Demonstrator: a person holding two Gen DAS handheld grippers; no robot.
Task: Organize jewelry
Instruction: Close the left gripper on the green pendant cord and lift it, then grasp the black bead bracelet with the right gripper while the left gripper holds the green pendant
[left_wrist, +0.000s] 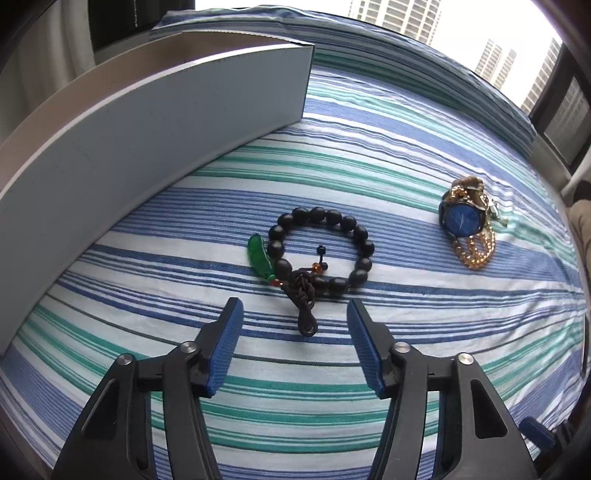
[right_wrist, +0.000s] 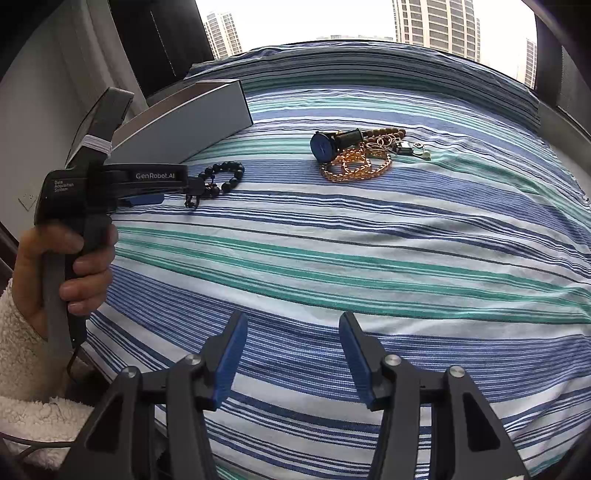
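A black bead bracelet (left_wrist: 325, 251) with a green leaf charm (left_wrist: 260, 258) and a dark knotted cord lies on the striped cloth, just ahead of my open, empty left gripper (left_wrist: 293, 308). It also shows in the right wrist view (right_wrist: 223, 179), at the left gripper's tips (right_wrist: 192, 188). A blue-faced watch (left_wrist: 461, 218) lies on gold chains (left_wrist: 474, 251) to the right; in the right wrist view the watch (right_wrist: 325, 146), chains (right_wrist: 354, 166) and small pieces lie far ahead. My right gripper (right_wrist: 293, 321) is open and empty over bare cloth.
A long grey open box (left_wrist: 129, 147) stands at the left, also in the right wrist view (right_wrist: 195, 122). The striped blue, green and white cloth (right_wrist: 369, 258) covers the whole surface. A window with tower blocks lies behind.
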